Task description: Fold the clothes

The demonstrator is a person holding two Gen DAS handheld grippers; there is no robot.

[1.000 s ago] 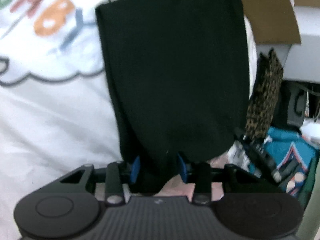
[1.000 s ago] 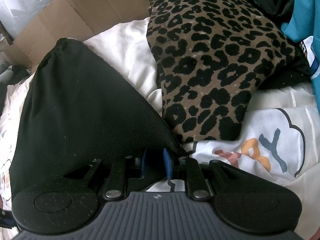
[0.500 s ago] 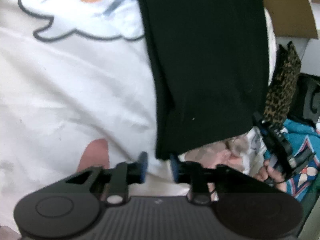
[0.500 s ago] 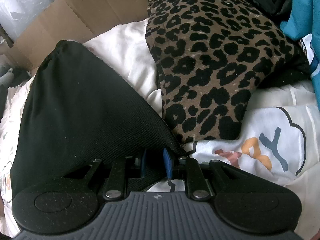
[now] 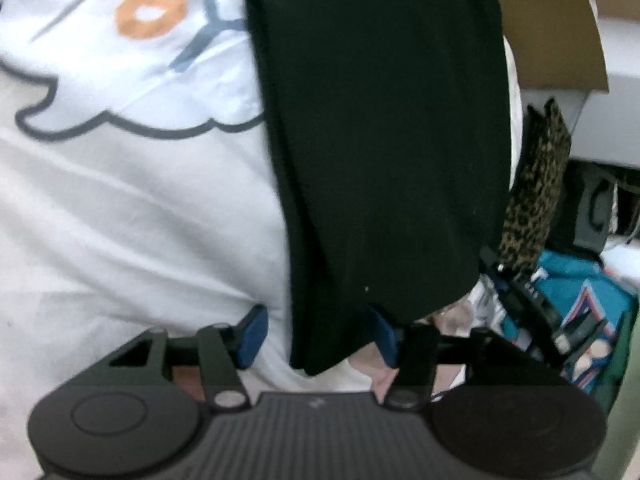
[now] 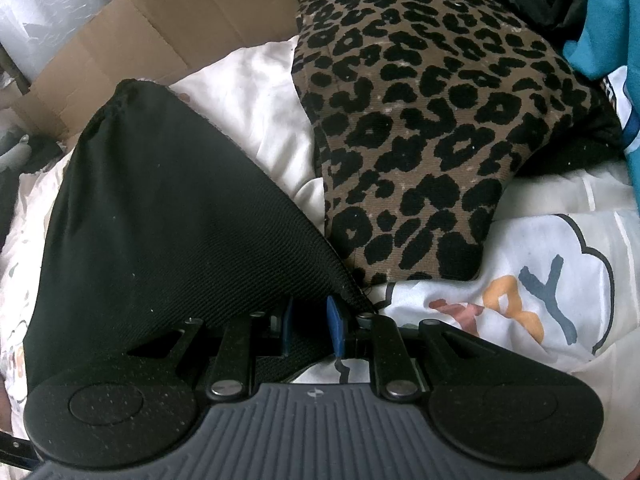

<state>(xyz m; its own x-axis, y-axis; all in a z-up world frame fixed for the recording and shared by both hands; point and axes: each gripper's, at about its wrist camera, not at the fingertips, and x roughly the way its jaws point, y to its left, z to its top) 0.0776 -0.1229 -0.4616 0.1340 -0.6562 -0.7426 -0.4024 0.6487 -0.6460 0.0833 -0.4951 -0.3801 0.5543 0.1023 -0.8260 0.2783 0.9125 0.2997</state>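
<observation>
So the left gripper point(image 5: 318, 336) is opening up, blue pads apart, with the near corner of the black garment point(image 5: 384, 140) lying between them but not pinched. That garment lies folded on a white sheet with a cloud print point(image 5: 132, 184). Over on the right, the right gripper point(image 6: 310, 326) sits narrow, clamped on another corner of the same black garment point(image 6: 160, 216). Just beside it there's a leopard-print piece point(image 6: 432, 120), with cardboard point(image 6: 168, 36) behind.

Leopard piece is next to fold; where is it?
In the right wrist view the leopard-print garment lies upper right, beside the black garment, on the white sheet.
</observation>
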